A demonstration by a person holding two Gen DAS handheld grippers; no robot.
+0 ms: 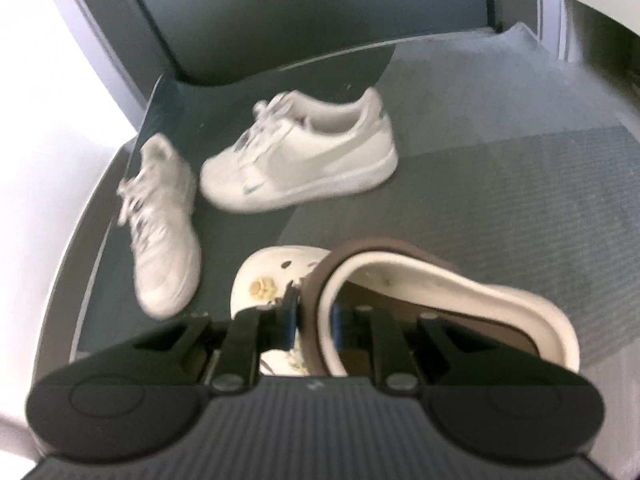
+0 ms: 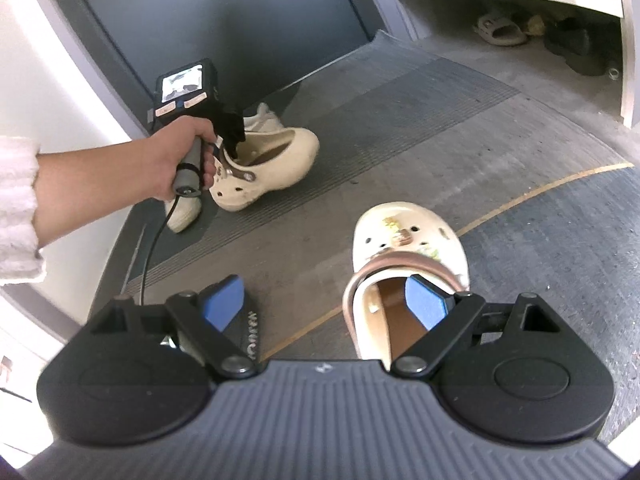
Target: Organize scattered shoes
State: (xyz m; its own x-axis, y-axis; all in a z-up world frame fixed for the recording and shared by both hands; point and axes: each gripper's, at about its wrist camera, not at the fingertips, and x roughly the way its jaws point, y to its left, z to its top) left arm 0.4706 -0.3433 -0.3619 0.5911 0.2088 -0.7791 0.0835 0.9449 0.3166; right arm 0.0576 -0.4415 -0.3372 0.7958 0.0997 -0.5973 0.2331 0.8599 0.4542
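Note:
My left gripper (image 1: pixel 314 320) is shut on the heel rim and brown strap of a cream clog (image 1: pixel 440 300). In the right wrist view a hand holds that gripper (image 2: pixel 232 146), and the clog (image 2: pixel 272 168) hangs tilted from it over the mat. A second cream clog (image 2: pixel 408 248) with charms lies on the floor. My right gripper (image 2: pixel 324 304) stands open just above its heel opening, touching nothing. Two white sneakers (image 1: pixel 304 156) (image 1: pixel 164 228) lie further back on the mat, pointing different ways.
A dark door (image 1: pixel 300 12) closes the back and a white wall (image 1: pixel 48 120) the left. The grey ribbed mat (image 2: pixel 400 112) covers the floor. A beige sandal (image 2: pixel 500 30) and dark shoes (image 2: pixel 576 48) sit under a white cabinet at the far right. A black item (image 2: pixel 250 328) lies below my right gripper.

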